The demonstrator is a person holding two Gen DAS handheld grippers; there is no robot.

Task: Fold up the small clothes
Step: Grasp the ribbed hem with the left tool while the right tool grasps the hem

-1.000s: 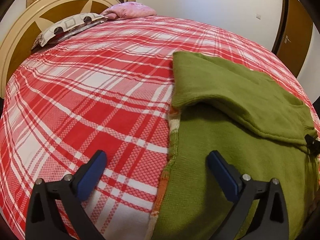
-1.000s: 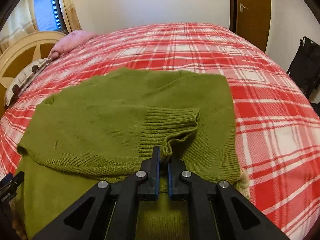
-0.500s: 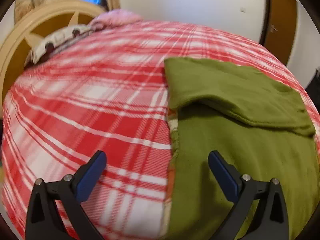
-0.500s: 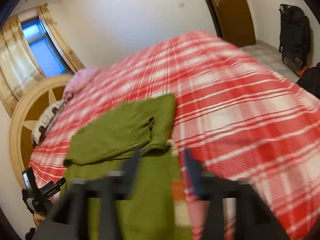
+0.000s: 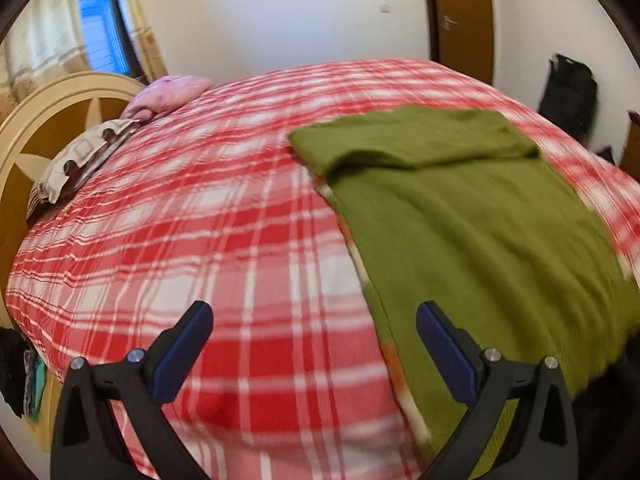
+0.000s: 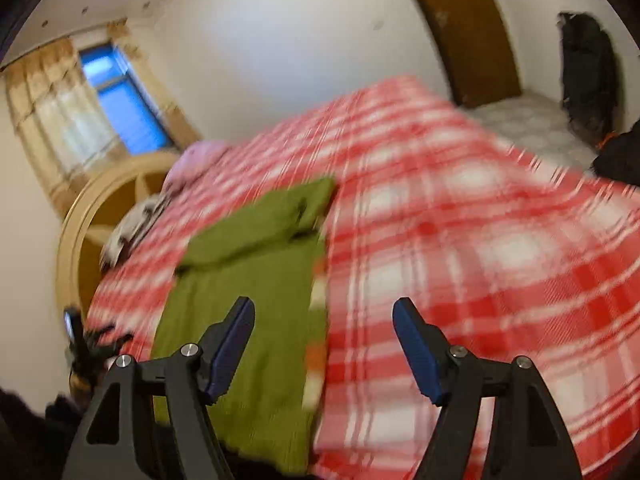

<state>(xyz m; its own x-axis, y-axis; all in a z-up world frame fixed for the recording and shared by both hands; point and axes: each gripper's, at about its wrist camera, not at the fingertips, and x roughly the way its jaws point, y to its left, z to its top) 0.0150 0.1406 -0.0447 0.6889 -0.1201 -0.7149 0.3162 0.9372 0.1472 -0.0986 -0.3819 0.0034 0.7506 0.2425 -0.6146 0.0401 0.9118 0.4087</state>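
Green sweater (image 5: 472, 216), no legible label.

Both the left claw (image 5: 314, 346) and right claw (image 6: 324, 344) gape wide, gripping nothing.

No text, label, brand, number or sign can be read anywhere in either wrist view.

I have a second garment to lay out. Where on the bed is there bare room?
The plaid bedspread lies bare between the pillows and the green sweater, and again on the sweater's door side. It is crowded only at the headboard, where the pillows sit.
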